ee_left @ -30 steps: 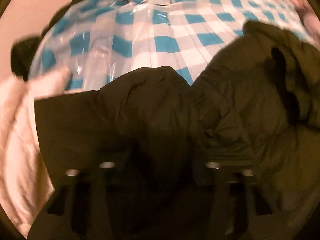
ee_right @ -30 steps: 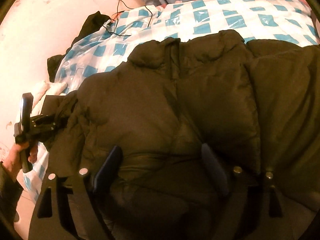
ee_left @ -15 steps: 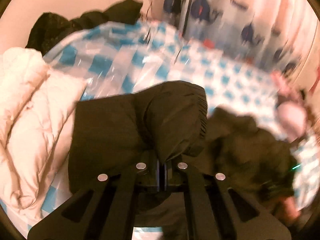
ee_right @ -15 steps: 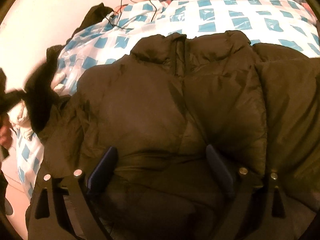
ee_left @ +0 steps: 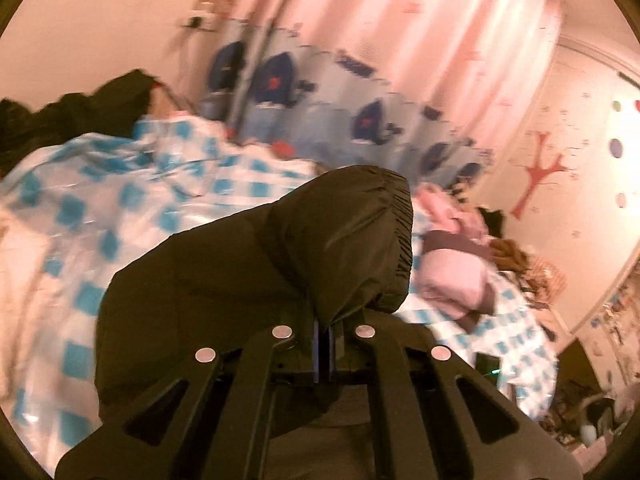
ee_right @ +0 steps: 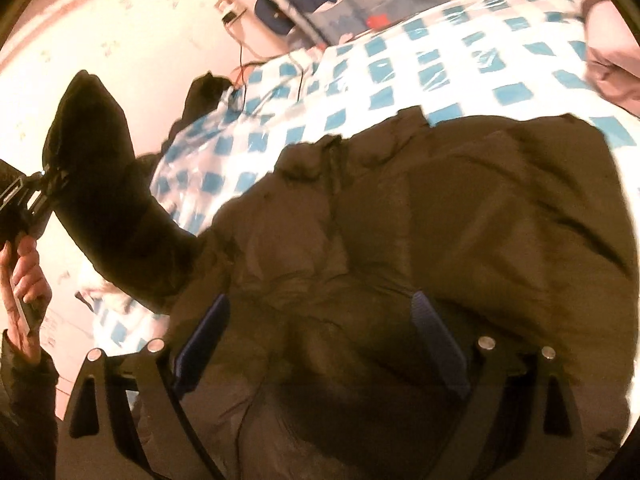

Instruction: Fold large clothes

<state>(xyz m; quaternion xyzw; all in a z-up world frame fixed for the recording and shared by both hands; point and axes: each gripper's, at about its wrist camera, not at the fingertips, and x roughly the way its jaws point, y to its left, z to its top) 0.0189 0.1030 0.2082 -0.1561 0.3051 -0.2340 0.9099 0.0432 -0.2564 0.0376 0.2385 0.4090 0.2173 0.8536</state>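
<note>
Bedroom scene, pink walls, blurry curtain (ee_left: pixel 384 80) with dark blue whale shapes at the far side; bed covered by a blue-and-white checked sheet (ee_right: pixel 440 64) under glossy clear plastic. Dark olive puffer jacket (ee_right: pixel 420 240) lies spread across the near part of the bed, collar toward the far side, filling most of the right wrist view. Left tongs (ee_left: pixel 325 344) are clamped tight on the cuff end of the jacket sleeve (ee_left: pixel 340 240), elastic cuff bunched just above the pads, sleeve raised off the bed. In the right wrist view the same sleeve (ee_right: pixel 108 200) runs up and to the left from the jacket's shoulder, with the left tongs (ee_right: pixel 44 184) pinching its end and a person's hand (ee_right: pixel 24 280) below on the handle, dark sleeve at the wrist. Right tongs (ee_right: pixel 320 344) gape wide over the near middle of the jacket body, blue pads (ee_right: pixel 436 344) apart, fabric beneath them but nothing pinched; cannot tell whether the tips touch the fabric. Cream quilted garment (ee_left: pixel 16 264) at the left edge of the bed, partly cut off. Folded pink and brown clothes (ee_left: pixel 460 276) sit on the bed's right side. Dark clothing pile (ee_left: pixel 80 112) at the bed's far left corner. Black cable (ee_right: pixel 240 60) trails down the wall onto the sheet.
</note>
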